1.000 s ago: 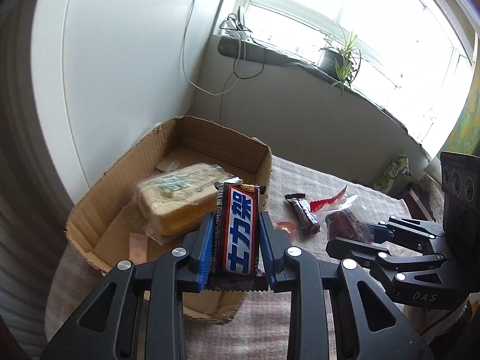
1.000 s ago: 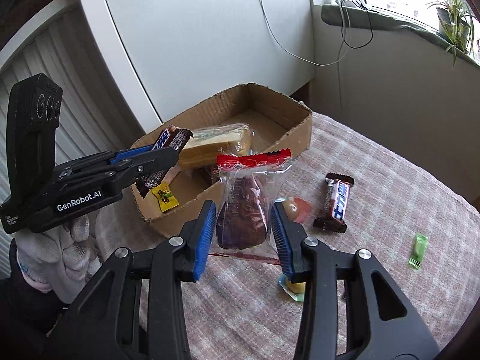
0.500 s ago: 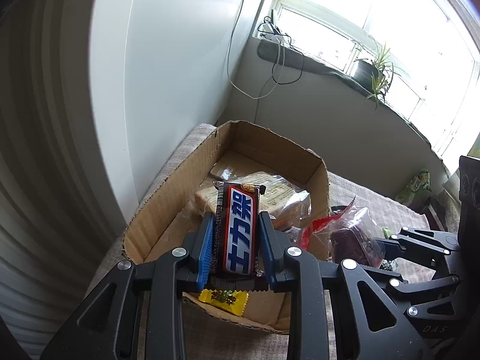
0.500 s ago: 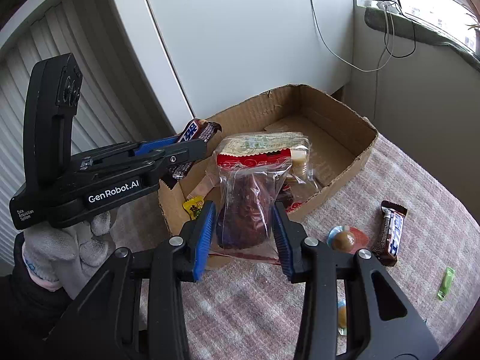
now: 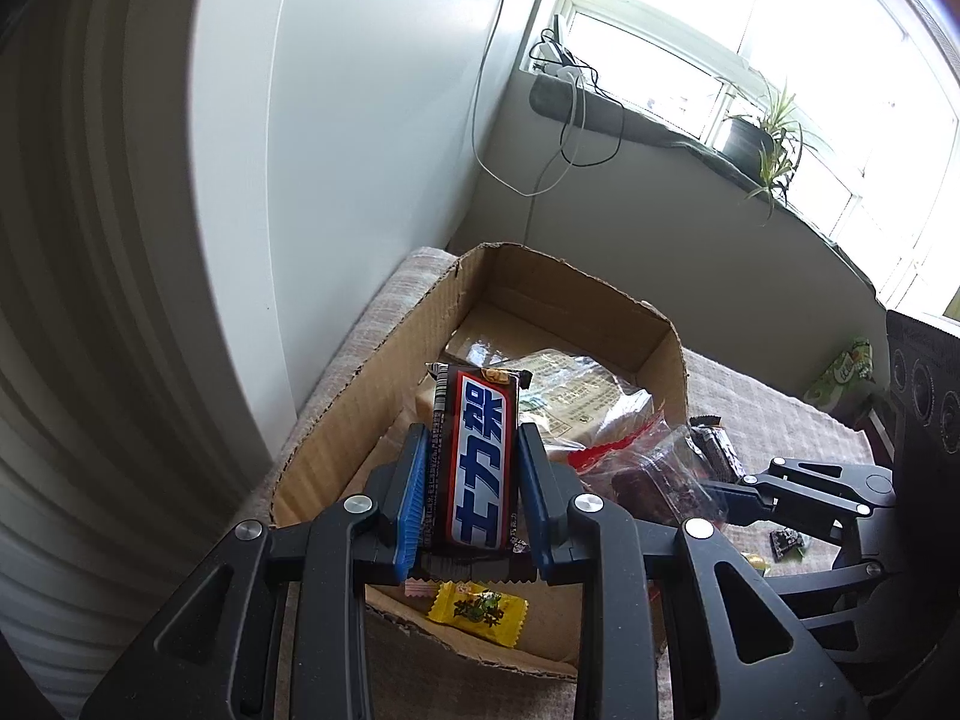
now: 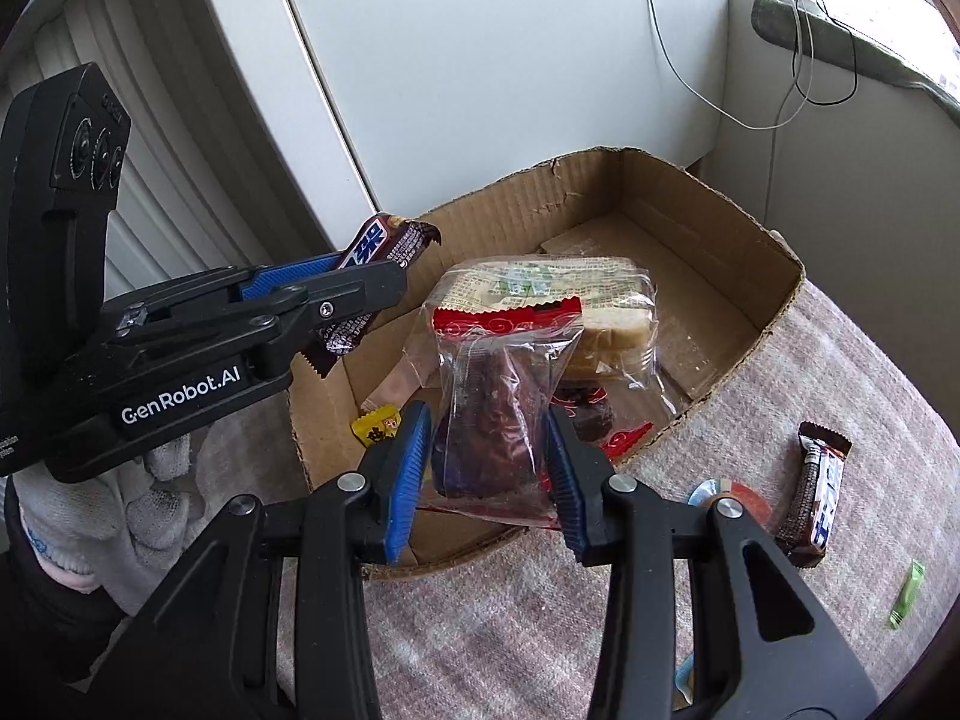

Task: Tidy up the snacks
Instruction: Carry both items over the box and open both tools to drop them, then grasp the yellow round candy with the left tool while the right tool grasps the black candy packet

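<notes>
My left gripper (image 5: 473,447) is shut on a brown chocolate bar (image 5: 474,462) with blue and white lettering, held upright over the near end of the cardboard box (image 5: 360,396). In the right wrist view the same left gripper (image 6: 384,282) hangs above the box's left wall (image 6: 312,420), the bar (image 6: 375,252) sticking out of it. My right gripper (image 6: 487,420) is shut on a clear packet with a red top and a dark cake inside (image 6: 492,414), held over the box's front edge. A wrapped sandwich (image 6: 594,300) and a yellow candy (image 5: 477,606) lie in the box.
On the pinkish tablecloth (image 6: 840,360) right of the box lie another chocolate bar (image 6: 819,495), a round foil sweet (image 6: 729,495) and a green stick (image 6: 906,594). A white panel (image 6: 480,60) and wall stand behind the box. A gloved hand (image 6: 90,516) holds the left gripper.
Both grippers have moved left with their snacks, from over the tablecloth to above the box. The box now lies directly under them.
</notes>
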Motion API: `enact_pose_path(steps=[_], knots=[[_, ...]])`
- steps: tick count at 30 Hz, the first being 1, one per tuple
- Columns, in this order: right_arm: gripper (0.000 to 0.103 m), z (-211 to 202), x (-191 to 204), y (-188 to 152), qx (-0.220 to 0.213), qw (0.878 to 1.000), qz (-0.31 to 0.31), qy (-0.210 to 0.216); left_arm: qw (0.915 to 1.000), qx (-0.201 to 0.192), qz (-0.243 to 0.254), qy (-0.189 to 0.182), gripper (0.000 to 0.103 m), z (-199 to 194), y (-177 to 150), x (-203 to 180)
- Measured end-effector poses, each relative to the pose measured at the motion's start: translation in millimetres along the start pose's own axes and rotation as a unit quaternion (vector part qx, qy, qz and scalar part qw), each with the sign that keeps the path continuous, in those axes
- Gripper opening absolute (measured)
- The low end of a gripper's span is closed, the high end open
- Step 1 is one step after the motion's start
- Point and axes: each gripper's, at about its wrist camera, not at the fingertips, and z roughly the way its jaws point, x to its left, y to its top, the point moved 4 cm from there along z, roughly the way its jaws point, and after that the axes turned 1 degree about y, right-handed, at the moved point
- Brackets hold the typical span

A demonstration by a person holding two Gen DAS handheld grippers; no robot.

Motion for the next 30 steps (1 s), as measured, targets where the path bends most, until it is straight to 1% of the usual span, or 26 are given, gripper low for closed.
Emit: enact_pose_path(steps=[2, 4, 6, 8, 10, 11, 12, 17, 22, 30], knots=[[0.040, 1, 0, 0, 0.000, 1.000, -0.003, -0.001, 1.0000, 0.000, 0.002, 0.001, 0.027, 0, 0, -1], [0.046, 2, 0, 0, 0.000, 1.000, -0.005, -0.003, 1.0000, -0.001, 0.004, 0.002, 0.027, 0, 1, -1], [0.065, 1, 0, 1, -0.006, 1.000, -0.007, -0.006, 1.0000, -0.005, 0.004, 0.005, 0.027, -1, 3, -2], [0.073, -2, 1, 1, -0.013, 1.000, -0.011, -0.010, 0.9999, -0.008, 0.008, 0.011, 0.028, -2, 4, -2], [0.079, -4, 2, 1, -0.015, 1.000, -0.016, -0.012, 0.9998, -0.010, 0.010, 0.013, 0.035, -3, 5, -2], [0.083, -6, 2, 0, -0.016, 1.000, -0.017, -0.013, 0.9998, -0.012, 0.009, 0.014, 0.042, -3, 6, -2], [0.085, -7, 2, 0, -0.017, 1.000, -0.018, -0.014, 0.9998, -0.014, 0.008, 0.015, 0.046, -3, 7, -2], [0.089, -12, 0, -2, -0.019, 0.999, -0.018, -0.020, 0.9997, -0.020, 0.005, 0.015, 0.056, -6, 9, -3], [0.089, -19, -4, -5, -0.022, 0.999, -0.013, -0.024, 0.9996, -0.023, 0.009, 0.015, 0.057, -8, 10, -6], [0.089, -43, -18, -20, -0.037, 0.999, 0.002, -0.034, 0.9995, -0.026, 0.013, 0.012, 0.057, -14, 6, -18]])
